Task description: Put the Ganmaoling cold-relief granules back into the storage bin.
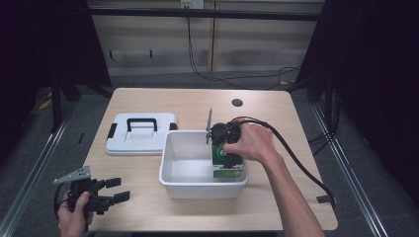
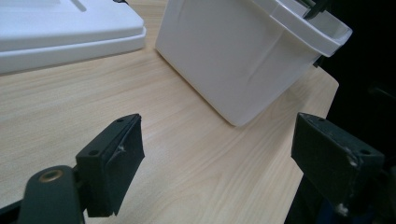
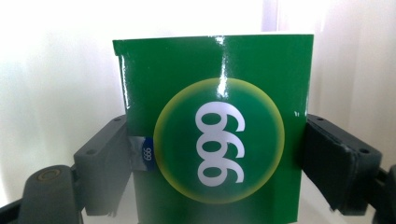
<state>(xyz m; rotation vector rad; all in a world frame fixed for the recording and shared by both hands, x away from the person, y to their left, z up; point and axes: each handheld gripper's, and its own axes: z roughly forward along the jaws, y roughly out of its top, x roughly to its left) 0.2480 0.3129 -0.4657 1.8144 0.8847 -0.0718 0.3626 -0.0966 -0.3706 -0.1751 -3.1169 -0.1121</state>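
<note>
A green box [image 3: 215, 135] sits inside the white tub [image 1: 170, 170] at its three o'clock side, clamped on both sides by the right gripper [image 3: 215, 158], while the left gripper [image 2: 217, 154] waits near the table [image 1: 148, 207]'s seven o'clock corner, jaws wide apart and empty, a white lid [image 1: 141, 134] at the tub's nine o'clock.

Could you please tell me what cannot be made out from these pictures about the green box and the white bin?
- Green box: its lower end is cut off by the bottom edge of the right gripper view; in the high view the hand and right gripper cover its top.
- White bin: its inside is hidden by its own wall in the left gripper view.
- Small blue label: print too small.
</note>
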